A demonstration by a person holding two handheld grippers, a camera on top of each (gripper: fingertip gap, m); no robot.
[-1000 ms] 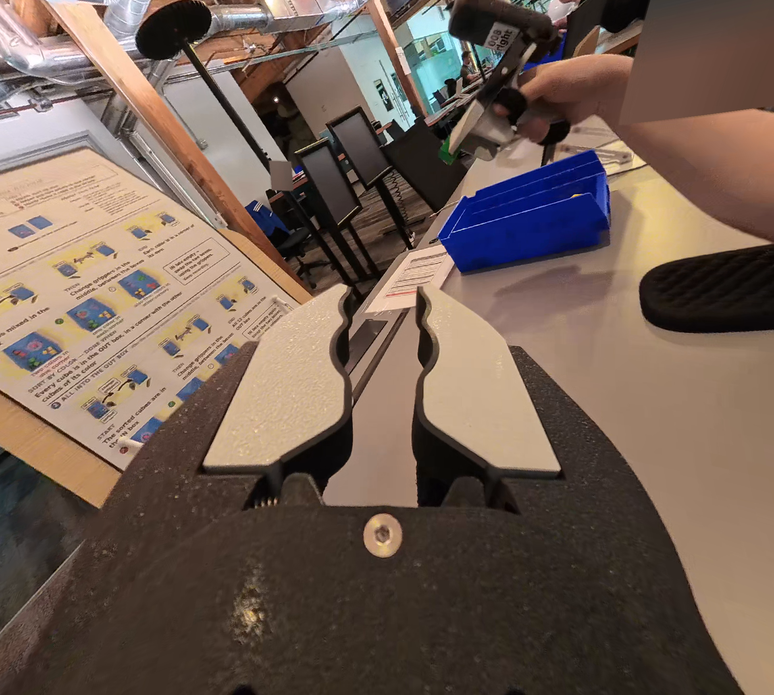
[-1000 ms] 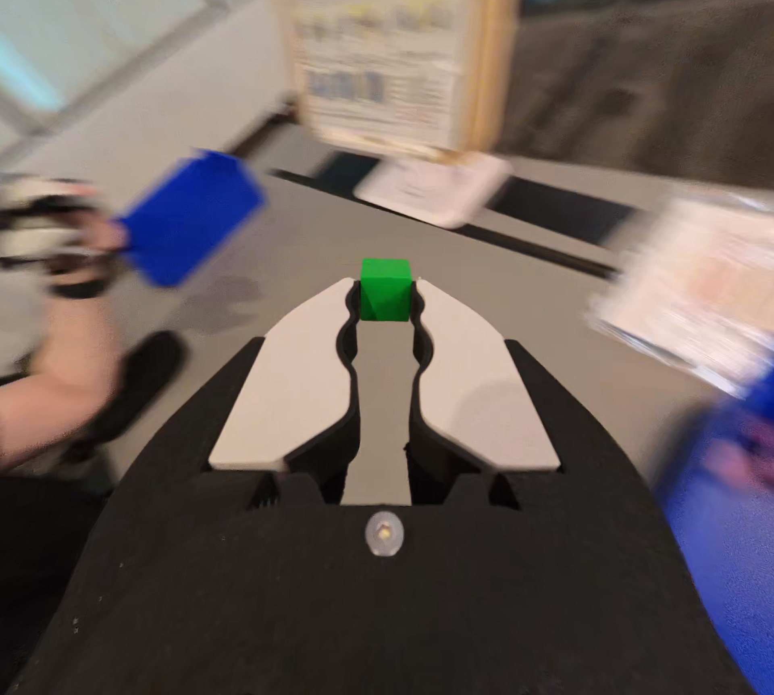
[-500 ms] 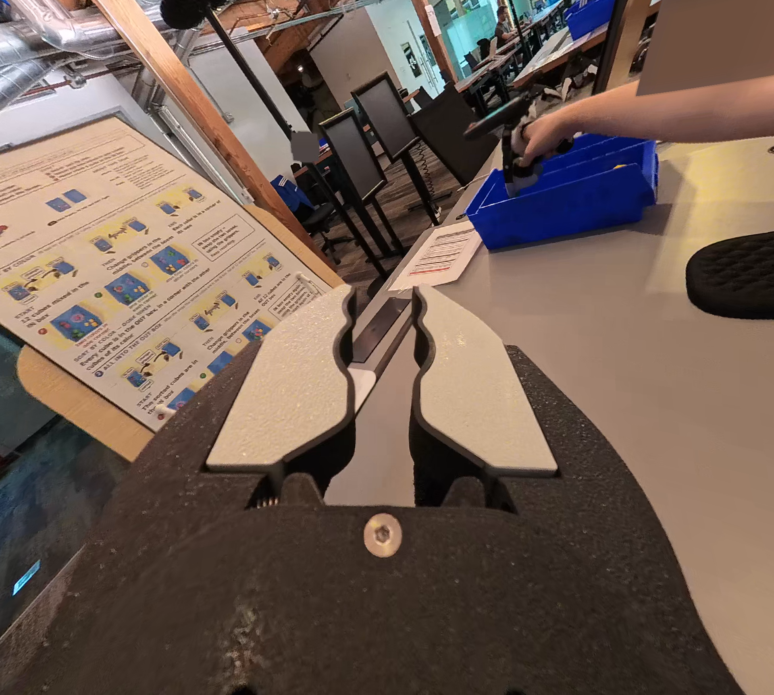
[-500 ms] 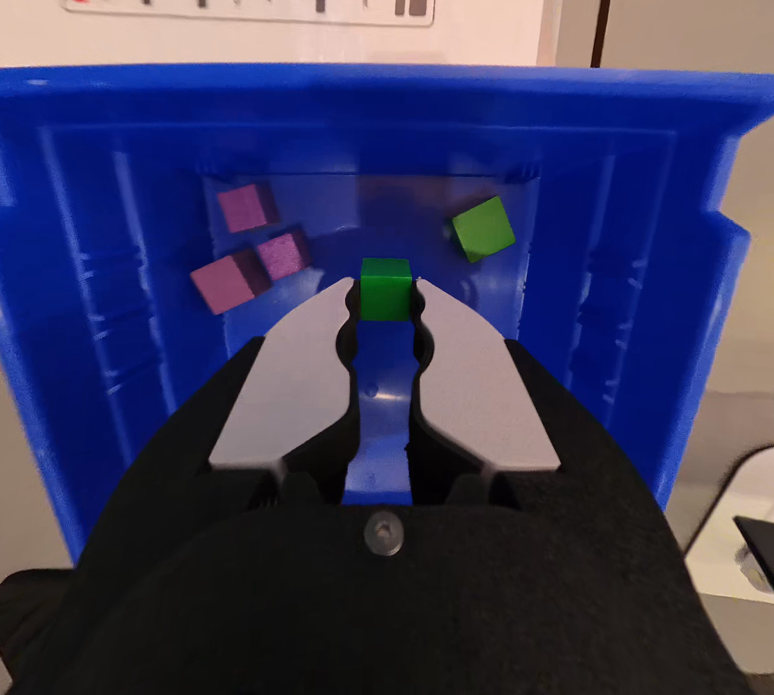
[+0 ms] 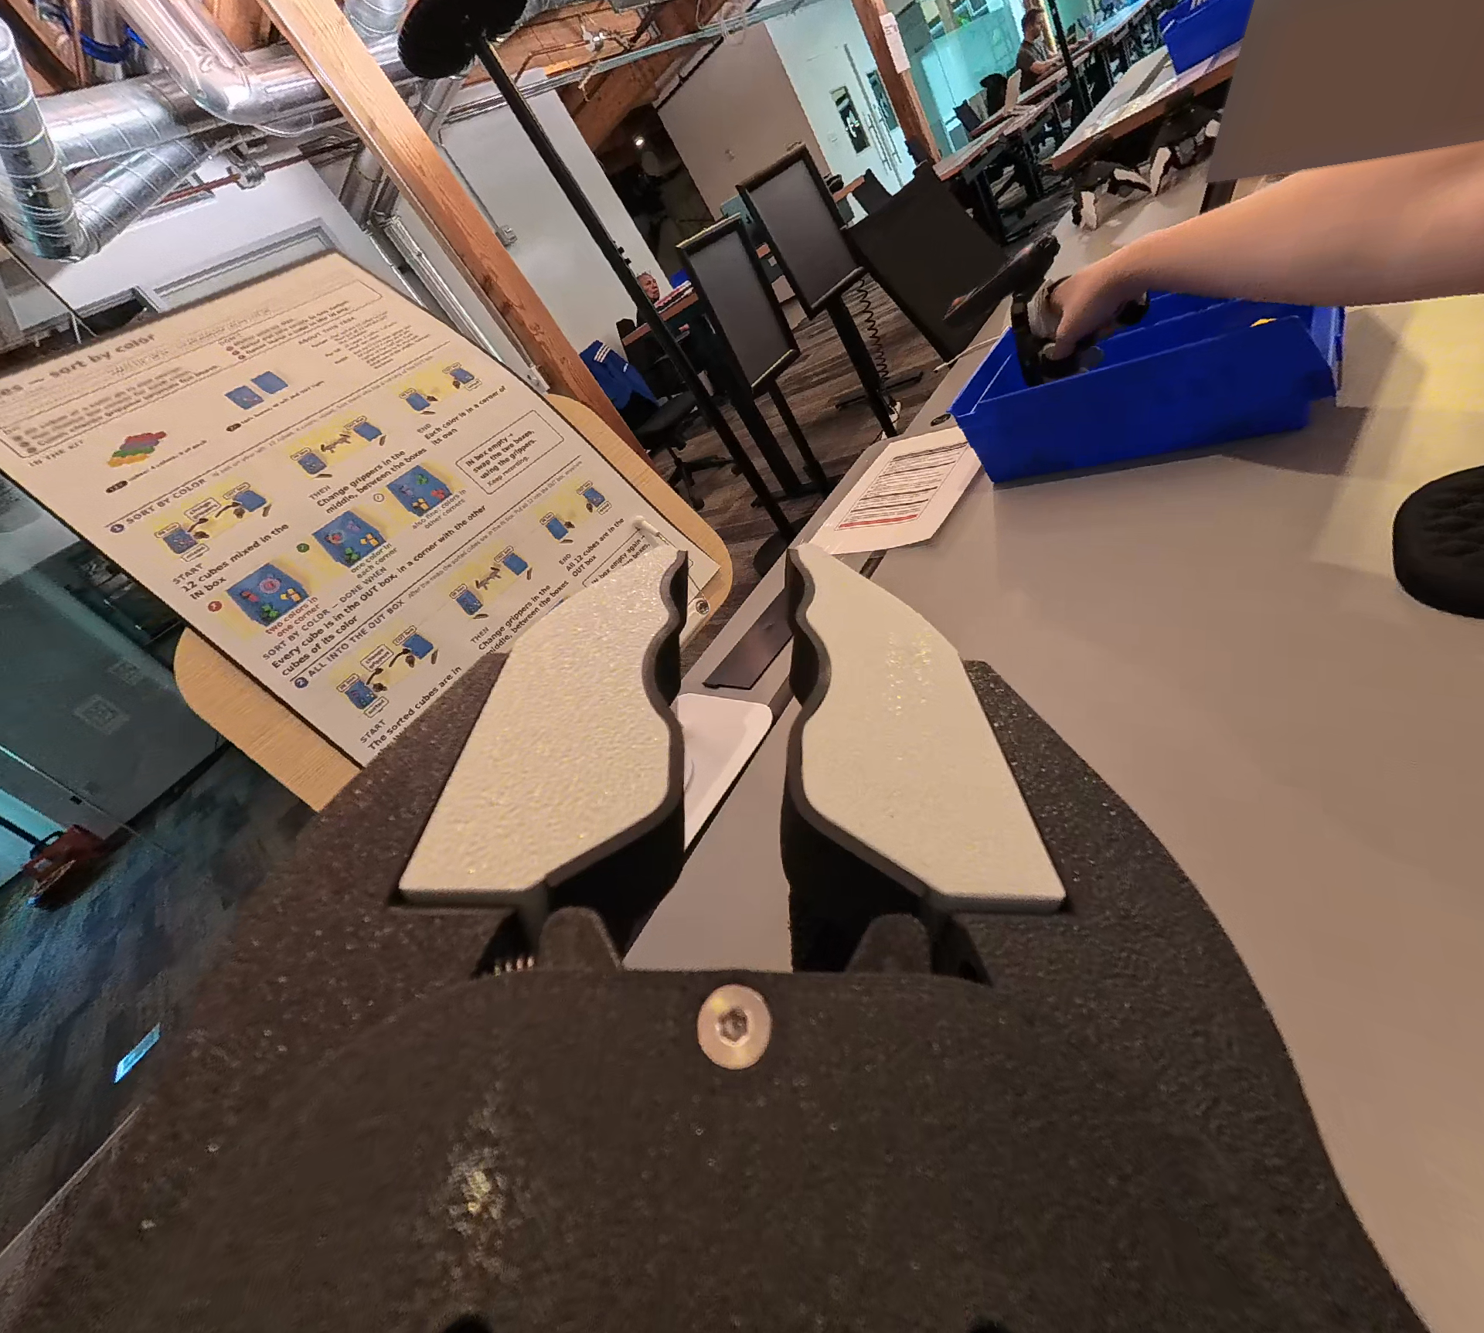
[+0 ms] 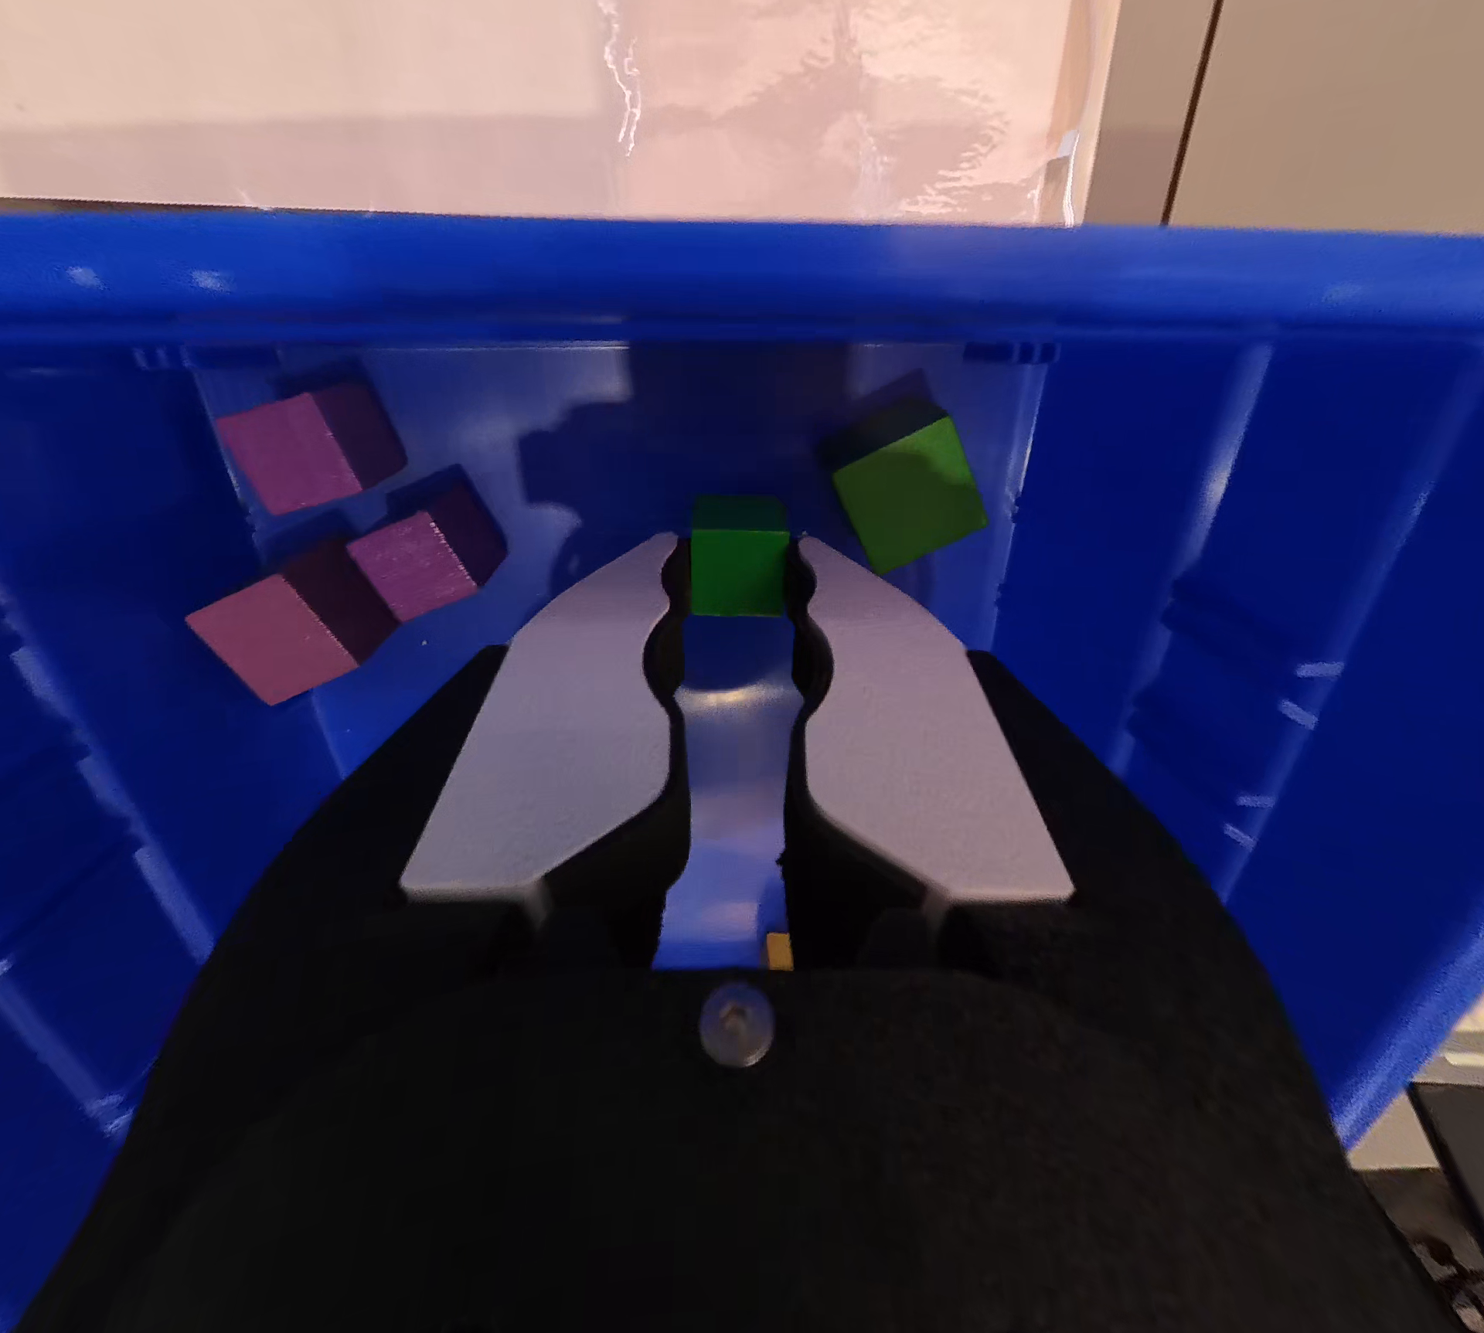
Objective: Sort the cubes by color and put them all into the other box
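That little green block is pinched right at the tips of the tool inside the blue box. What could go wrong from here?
1. The held green cube sits only at the very tips of the right tool, so it might slip or twist out early.
2. Released here, mid-floor of the blue box, it may tumble toward the three purple cubes rather than settle by the other green cube, mixing colors.
3. Moving right to place it, the tool could knock that loose green cube.

printed instructions on slanted poster board; more print on laminated sheet beside blue box.
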